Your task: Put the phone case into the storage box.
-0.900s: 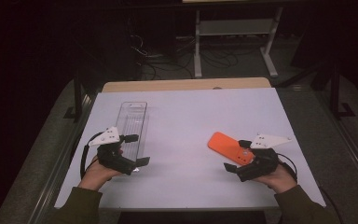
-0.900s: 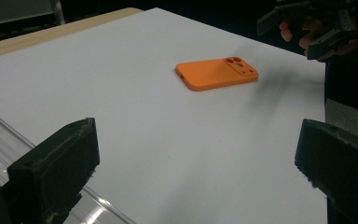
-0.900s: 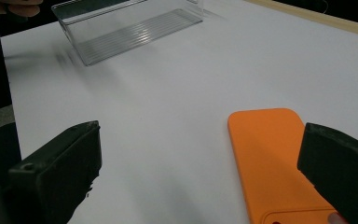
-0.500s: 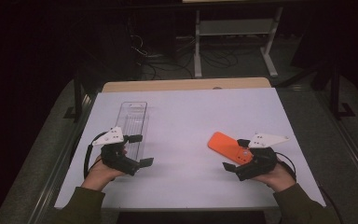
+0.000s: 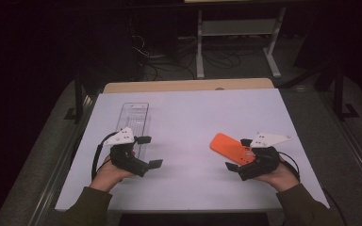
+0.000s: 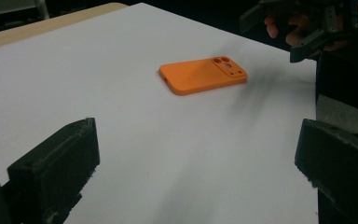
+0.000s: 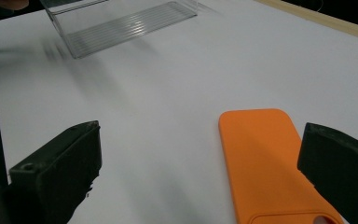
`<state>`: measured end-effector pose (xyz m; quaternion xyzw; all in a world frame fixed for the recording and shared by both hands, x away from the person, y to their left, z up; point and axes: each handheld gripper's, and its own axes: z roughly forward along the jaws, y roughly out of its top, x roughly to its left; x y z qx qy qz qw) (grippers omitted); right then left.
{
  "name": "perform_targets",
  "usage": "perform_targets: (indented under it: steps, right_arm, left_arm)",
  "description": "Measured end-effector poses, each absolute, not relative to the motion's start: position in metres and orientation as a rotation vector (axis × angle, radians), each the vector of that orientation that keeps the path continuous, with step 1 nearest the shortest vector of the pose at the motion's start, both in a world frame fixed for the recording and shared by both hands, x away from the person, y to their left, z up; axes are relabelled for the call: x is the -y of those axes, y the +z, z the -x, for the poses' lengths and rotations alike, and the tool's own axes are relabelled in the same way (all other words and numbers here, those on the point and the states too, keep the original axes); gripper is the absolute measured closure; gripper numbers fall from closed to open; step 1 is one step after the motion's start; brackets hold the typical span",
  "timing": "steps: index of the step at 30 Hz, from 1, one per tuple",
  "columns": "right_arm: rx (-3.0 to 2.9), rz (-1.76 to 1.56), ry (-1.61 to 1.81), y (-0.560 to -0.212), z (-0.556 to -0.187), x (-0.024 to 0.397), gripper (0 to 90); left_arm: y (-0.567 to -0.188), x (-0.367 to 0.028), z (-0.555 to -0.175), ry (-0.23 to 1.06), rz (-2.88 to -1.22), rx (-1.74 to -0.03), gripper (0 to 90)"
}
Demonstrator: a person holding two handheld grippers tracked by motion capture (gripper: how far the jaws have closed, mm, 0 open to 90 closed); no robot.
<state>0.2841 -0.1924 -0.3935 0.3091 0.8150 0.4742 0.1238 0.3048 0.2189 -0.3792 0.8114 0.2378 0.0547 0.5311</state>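
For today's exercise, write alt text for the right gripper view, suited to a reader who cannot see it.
An orange rectangular phone case lies flat on a white table surface, just inside the right-hand black jaw of the open right gripper, not gripped. Farther off, near the top left, a clear plastic ribbed tray rests on the same surface.

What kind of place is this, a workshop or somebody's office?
Probably a lab or test room: a white-topped table in a dark room, loose cables on the floor behind it, and a metal stand.
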Motion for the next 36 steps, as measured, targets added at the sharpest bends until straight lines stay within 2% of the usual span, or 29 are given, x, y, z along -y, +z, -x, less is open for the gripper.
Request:
perform_targets:
  steps: [23,36]
  right_arm:
    - [-2.388,-0.931,1.357,-0.388,-0.298,0.197,0.0]
    - [-2.440,-0.948,1.328,-0.391,-0.310,0.193,0.0]
  left_arm:
    - [-0.370,-0.181,-0.311,0.105,-1.949,-0.510,0.0]
    - [-0.379,-0.161,-0.311,0.073,-1.963,-0.481,0.0]
